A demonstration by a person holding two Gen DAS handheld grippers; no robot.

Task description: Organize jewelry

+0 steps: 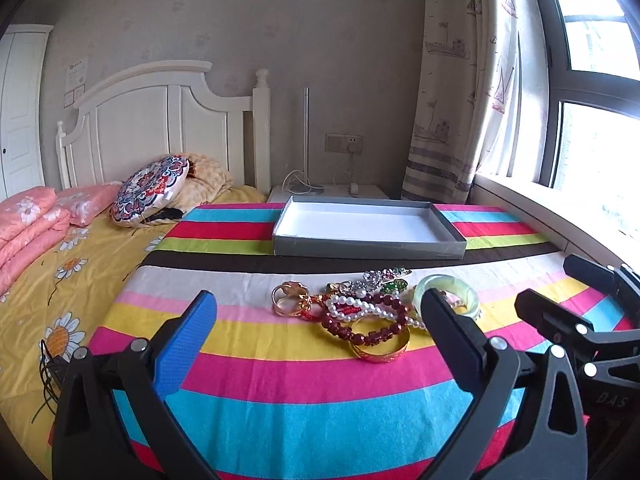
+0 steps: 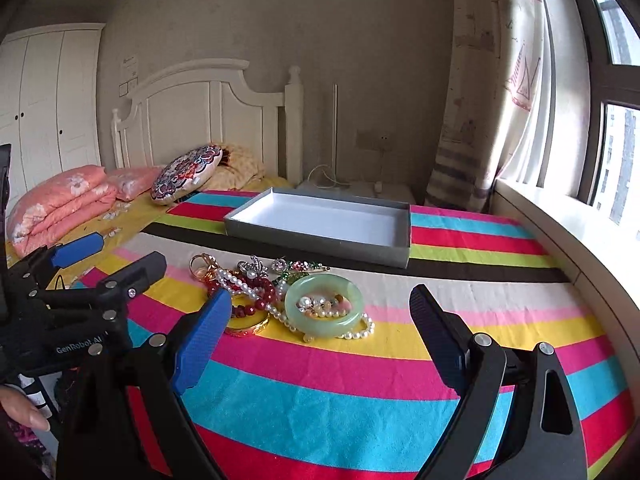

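Left wrist view shows my left hand-held gripper (image 1: 318,322) with its jaws spread wide and nothing between them, hovering over the striped cloth (image 1: 280,380) on the bed. Using the grey tray (image 1: 368,246) as my landmark: the jewelry pile (image 1: 360,308) lies on the cloth on the near side of the tray, apart from it, with a dark stripe between them. Within that pile, farthest from the tray, a gold bangle (image 1: 382,354) lies partly under a dark red bead bracelet (image 1: 360,330); a white pearl strand (image 1: 360,308) crosses over the red beads. Two gold rings (image 1: 290,300) sit at the pile's left end, and a pale green jade bangle (image 1: 448,294) at its right end, partly hidden behind my right finger (image 1: 452,336). Closest to the tray are sparkly brooches (image 1: 386,278), too small to make out. The tray's white inside holds nothing.

From the right wrist view, my right hand-held gripper (image 2: 320,314) is also spread apart and empty, hanging on the near side of the same pile; the jade bangle (image 2: 324,308) lies flat with small beads inside its ring. My left hand-held gripper (image 2: 110,254) appears left of the pile, jaws parted. Beyond the tray stand a white headboard (image 1: 168,128) and a patterned cushion (image 1: 150,190)
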